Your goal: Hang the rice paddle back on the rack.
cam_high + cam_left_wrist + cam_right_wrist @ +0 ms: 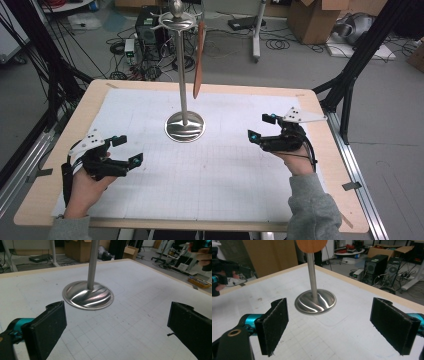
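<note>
The metal stand [185, 125] is standing mid-counter [60, 165], a wooden spatula [199, 60] hanging from it. The left gripper [128, 150] and right gripper [260, 127] are hovering released on either side, well apart from it.

The wooden counter [45, 200] carried a white mat [225, 180] w/ a fine grid, covering nearly all of its top. On the floor behind it stood a black PC tower [147, 32], w/ many cables [280, 45] lying approx. around it. A cardboard box [312, 20] was further to the right, near a black frame leg [350, 75]. An aluminium rail [357, 170] ran along the counter's right side, and a small piece of black tape [351, 186] was on that edge.
</note>
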{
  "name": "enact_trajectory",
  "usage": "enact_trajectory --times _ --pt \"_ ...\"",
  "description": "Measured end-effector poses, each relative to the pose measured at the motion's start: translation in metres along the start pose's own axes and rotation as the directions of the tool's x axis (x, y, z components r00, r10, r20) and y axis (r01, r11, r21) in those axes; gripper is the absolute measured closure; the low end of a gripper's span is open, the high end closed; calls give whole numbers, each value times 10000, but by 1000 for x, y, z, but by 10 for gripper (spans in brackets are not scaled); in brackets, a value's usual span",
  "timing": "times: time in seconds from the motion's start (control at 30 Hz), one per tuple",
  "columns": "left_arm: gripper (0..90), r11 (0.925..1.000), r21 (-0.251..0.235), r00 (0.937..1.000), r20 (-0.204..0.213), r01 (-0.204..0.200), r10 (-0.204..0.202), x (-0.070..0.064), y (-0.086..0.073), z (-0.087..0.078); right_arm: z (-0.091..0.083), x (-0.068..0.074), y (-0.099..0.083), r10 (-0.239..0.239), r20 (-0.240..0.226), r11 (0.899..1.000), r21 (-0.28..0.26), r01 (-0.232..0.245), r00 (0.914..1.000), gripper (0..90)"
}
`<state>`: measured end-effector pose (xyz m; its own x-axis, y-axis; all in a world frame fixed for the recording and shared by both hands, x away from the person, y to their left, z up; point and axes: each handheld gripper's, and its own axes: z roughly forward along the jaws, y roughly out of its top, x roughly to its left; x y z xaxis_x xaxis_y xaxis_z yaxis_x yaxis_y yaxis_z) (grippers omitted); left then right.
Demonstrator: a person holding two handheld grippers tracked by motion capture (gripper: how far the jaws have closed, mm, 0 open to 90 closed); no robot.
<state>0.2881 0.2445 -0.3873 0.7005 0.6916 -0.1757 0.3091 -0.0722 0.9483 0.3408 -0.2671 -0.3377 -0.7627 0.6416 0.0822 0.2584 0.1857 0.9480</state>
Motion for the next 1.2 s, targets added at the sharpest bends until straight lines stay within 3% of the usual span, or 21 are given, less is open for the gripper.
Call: enact_trajectory --times 0.5,0.83,1.2 --pt "27 9999 -111 9998 196 78 -76 -2 1 2 -19 -5 -25 248 525 9997 8 -249 9983 141" --pt "27 9999 -68 9999 94 95 -94 0 0 1 -35 -6 -40 304 1007 9986 -451 -259 9945 141" --pt "27 9999 -26 9999 -85 133 -133 3 -3 0 -47 -12 -58 718 1311 9967 -465 -662 9888 140"
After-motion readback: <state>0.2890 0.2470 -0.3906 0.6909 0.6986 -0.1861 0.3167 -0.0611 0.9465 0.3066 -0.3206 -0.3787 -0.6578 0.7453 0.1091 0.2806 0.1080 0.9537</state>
